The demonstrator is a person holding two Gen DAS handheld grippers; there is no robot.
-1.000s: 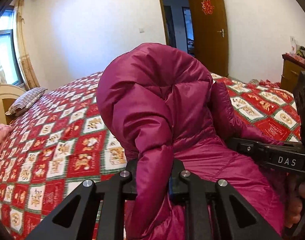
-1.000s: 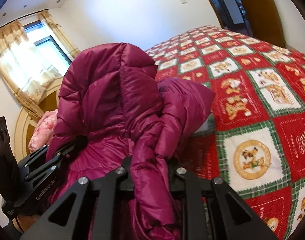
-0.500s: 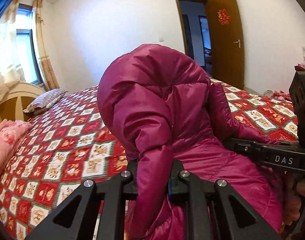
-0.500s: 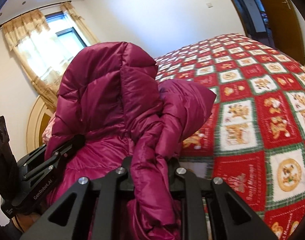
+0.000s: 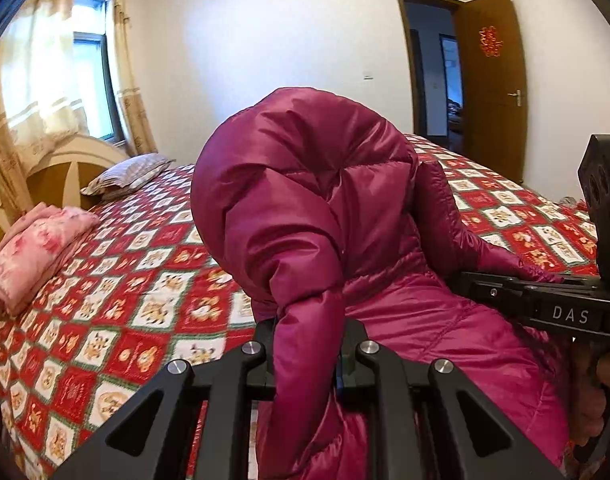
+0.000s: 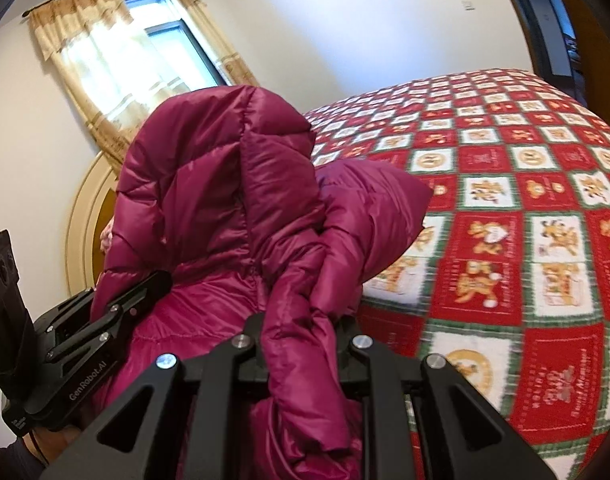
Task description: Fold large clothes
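A shiny magenta puffer jacket (image 5: 305, 208) hangs bunched between both grippers above the bed. My left gripper (image 5: 309, 356) is shut on a thick fold of it; the fabric fills the gap between the jaws and hides the fingertips. In the right wrist view the same jacket (image 6: 225, 200) rises in front, and my right gripper (image 6: 301, 344) is shut on another fold of it. The right gripper (image 5: 545, 300) shows at the right edge of the left wrist view, and the left gripper (image 6: 105, 320) at the lower left of the right wrist view.
The bed carries a red, white and green patterned quilt (image 5: 117, 300). A folded pink blanket (image 5: 33, 248) and a striped pillow (image 5: 125, 174) lie near the cream headboard (image 5: 65, 160). A curtained window (image 6: 145, 64) is behind it; a brown door (image 5: 493, 88) stands open.
Both grippers have swung across the bed together with the jacket; the window, headboard and pink blanket have come further into view. Both grips stay the same.
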